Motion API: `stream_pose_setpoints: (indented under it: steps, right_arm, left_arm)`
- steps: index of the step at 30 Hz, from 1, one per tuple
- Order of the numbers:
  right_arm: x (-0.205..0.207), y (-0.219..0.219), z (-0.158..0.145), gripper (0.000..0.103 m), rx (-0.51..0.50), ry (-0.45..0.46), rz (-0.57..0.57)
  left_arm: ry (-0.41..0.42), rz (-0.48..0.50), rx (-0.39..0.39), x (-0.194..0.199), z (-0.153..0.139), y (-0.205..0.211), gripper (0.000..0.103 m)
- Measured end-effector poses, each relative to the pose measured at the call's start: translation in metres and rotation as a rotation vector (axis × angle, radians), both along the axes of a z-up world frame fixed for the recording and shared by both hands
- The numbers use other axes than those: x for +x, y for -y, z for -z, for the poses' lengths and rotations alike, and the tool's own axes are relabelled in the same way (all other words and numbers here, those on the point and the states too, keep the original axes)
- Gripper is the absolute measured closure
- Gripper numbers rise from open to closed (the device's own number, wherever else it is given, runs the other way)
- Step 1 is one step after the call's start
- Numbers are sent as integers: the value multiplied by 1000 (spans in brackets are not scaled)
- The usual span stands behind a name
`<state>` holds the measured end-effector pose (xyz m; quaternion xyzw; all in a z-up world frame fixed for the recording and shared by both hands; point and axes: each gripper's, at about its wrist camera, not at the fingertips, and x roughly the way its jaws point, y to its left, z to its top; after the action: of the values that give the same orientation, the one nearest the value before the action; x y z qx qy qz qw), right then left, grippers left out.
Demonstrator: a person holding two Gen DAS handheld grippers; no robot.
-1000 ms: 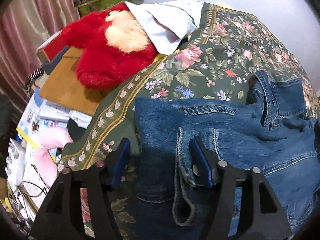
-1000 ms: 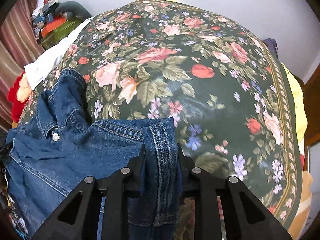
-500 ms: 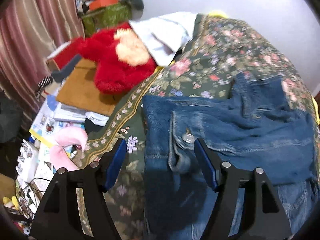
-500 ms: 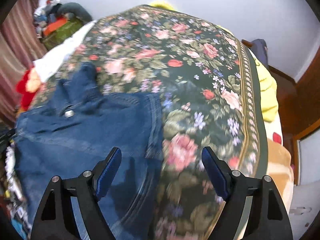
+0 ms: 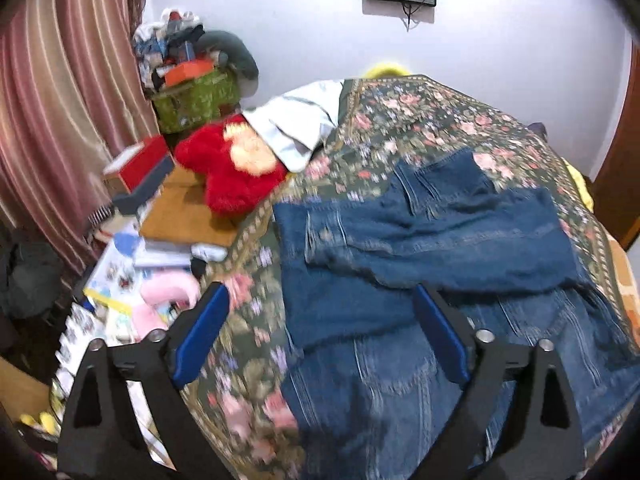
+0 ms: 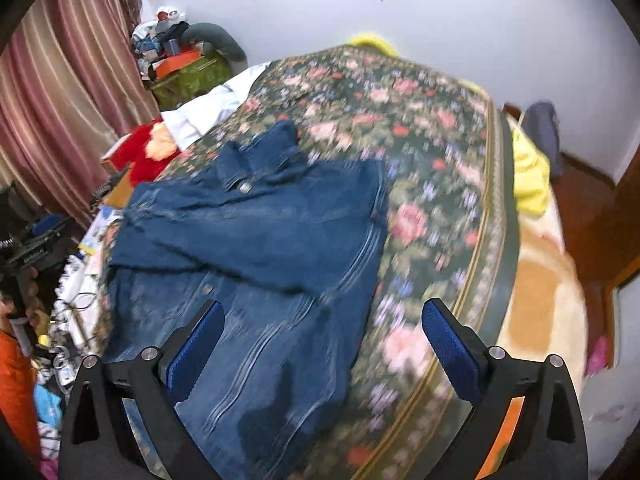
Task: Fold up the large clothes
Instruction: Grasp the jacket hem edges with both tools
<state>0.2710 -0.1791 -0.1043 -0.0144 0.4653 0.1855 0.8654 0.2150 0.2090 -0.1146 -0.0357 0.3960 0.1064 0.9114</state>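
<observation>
Jaws on your left gripper [image 5: 320, 344] stand wide apart and hold nothing. From the left wrist view, the denim jacket [image 5: 432, 248] lies ahead and to the right of them on the floral bedspread [image 5: 420, 120]; the right finger overlaps the denim in the picture, while the left finger sits over bare bedspread near the bed's edge. The folded-over sleeves form a band running left to right across the view, with the collar beyond it and the body of the jacket coming back toward you. The jacket's near hem is cut off by the bottom of the frame and hidden behind the fingers, so you cannot see where it ends. Motion blur smears the seams. A red plush toy [image 5: 232, 168] and a white cloth [image 5: 296, 124] lie off the bed's left side, well apart from the jacket.

From the right wrist view, your right gripper [image 6: 320, 348] is likewise spread wide and empty. Here the jacket [image 6: 256, 232] lies ahead and to the left, its long axis running from the collar at the far end down toward you. Its right edge falls between the two fingers, so this hand looks the nearer one to that edge. The lower hem is again hidden below the frame, and blur softens the cloth.
</observation>
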Motion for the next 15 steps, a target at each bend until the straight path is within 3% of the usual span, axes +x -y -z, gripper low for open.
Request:
stream_pose_setpoints:
  steps: [5,9,15]
  right_arm:
    - [-25,10,36,4,96,-160,8]
    - [-40,18,62,5,181,-276,25]
    - [-67,13,73,20,210,-292,3]
  left_arm:
    - [-102,-34,-81,-30,44,-6,7]
    - [-225,-79,-201,-55,93,-19,7]
    - [-347,-120,-384,-92,148,-26,8]
